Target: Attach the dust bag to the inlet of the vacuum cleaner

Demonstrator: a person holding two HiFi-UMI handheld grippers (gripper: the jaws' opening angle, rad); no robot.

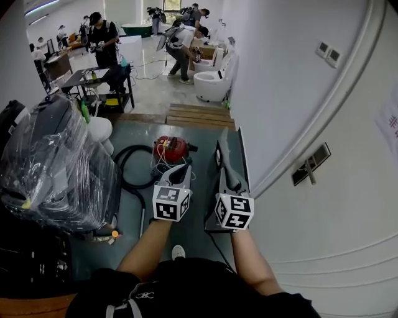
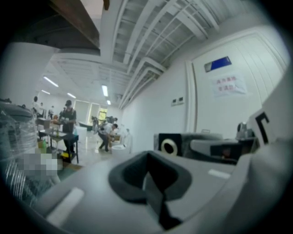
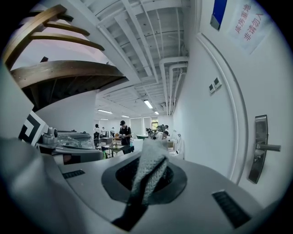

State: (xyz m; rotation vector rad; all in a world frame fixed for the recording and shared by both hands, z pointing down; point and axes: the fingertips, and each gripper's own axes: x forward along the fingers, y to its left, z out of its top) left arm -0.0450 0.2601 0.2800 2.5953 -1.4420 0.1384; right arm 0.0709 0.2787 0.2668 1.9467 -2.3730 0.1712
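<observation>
My left tongs [image 2: 150, 180] and my right tongs [image 3: 150, 160] are both clenched, with nothing between them. The red vacuum cleaner [image 1: 172, 149] stands on the floor ahead, and its black hose [image 1: 126, 166] curls to the left. I see no dust bag in any view. I think I must first find the bag and the inlet, then approach low and slowly.

Paper notice [image 3: 247, 20], taped on the white door [image 3: 270, 82]. Right gripper view: red Chinese characters in two lines, read as 库房重地 / 非请勿入. Left gripper view: red print too blurred to read. Head view: only a few red strokes show at the frame edge. Blue plate [image 3: 219, 13] above the notice: print not legible.
</observation>
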